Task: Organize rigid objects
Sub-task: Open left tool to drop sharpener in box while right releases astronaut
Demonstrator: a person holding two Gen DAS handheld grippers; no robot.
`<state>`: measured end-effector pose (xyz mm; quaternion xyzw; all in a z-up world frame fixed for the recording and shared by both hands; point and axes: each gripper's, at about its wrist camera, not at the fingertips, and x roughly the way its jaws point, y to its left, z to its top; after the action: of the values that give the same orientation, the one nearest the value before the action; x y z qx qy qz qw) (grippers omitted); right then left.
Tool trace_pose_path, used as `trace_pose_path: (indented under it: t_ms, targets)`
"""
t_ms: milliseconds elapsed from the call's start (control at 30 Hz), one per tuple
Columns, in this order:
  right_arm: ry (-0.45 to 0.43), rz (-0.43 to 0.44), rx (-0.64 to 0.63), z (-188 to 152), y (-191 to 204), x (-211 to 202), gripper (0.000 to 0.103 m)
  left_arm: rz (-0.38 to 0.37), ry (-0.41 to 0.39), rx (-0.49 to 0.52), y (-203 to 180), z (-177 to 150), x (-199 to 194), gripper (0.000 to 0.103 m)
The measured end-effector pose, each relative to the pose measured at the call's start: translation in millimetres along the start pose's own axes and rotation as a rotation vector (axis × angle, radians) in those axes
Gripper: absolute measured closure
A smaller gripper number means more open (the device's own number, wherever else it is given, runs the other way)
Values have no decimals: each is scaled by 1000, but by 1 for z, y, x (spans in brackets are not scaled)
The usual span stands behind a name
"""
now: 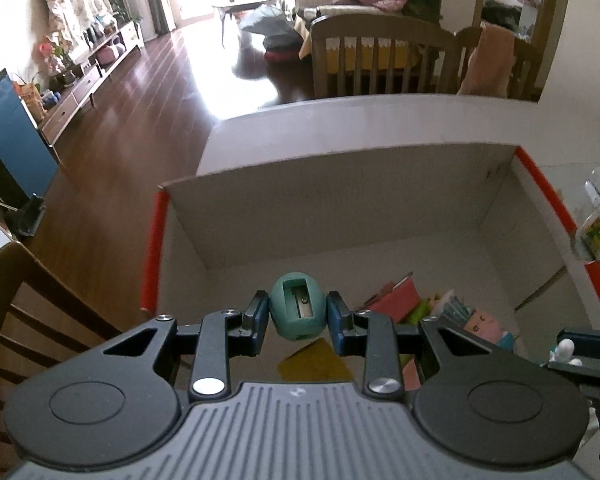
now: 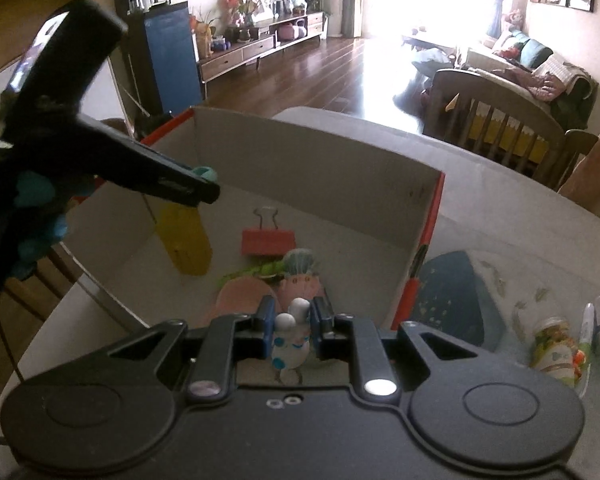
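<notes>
**Two more things going into the box**

We hold the green pencil sharpener (image 1: 298,307) tight in our left gripper (image 1: 298,316). It hangs just over the open box (image 1: 340,184), above the floor of the box. Our right gripper (image 2: 294,328) squeezes a little white toy with blue dots (image 2: 290,344). That toy is over the near edge of the box.

Some things already lie in the box. We see a red binder clip (image 2: 268,242), a flat yellow piece (image 2: 186,240), a pink piece (image 2: 240,296), something green and leafy (image 2: 260,269) and a small cartoon figure (image 2: 300,274). So we think a good part of the job is done.

What is left? We think both held things still need to be let go inside. Out on the table (image 2: 520,208), to the right of the box, a small bottle (image 2: 556,350) and what look like two pens (image 2: 596,326) still wait.

The two grippers are close together over one box, so they could bump. The things on the box floor are bunched at the near side, and the far side is bare.
</notes>
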<state>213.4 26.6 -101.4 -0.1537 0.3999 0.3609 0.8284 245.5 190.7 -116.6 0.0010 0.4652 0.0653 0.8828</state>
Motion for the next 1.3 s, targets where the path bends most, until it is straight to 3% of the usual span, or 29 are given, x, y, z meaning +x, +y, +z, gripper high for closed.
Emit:
trace_pose_path:
  t_ms: [200,467,1033,1200,1233,1300]
  targets:
    - [13,5,13,-1,-5,3,79,-11,51,7,-1,-5,14,72]
    - [9,11,33,-2,-7,-2,71,-5,47,0,-3,-11,10,72]
    - [-62,35,84,-3,-7,-34,63,-23,-15,-31,-2,-18,-42,72]
    - [-95,49,90,-4,-6,-47,52,-44,-51,-27,-8,-18,-63,72]
    - [-102,53,90,-4,-5,-51,50,-52,-58,-27,-10,-18,-68,70]
    - [-118,62,94,-5,-6,-57,46,-62,-79,-28,-12,-21,-78,54]
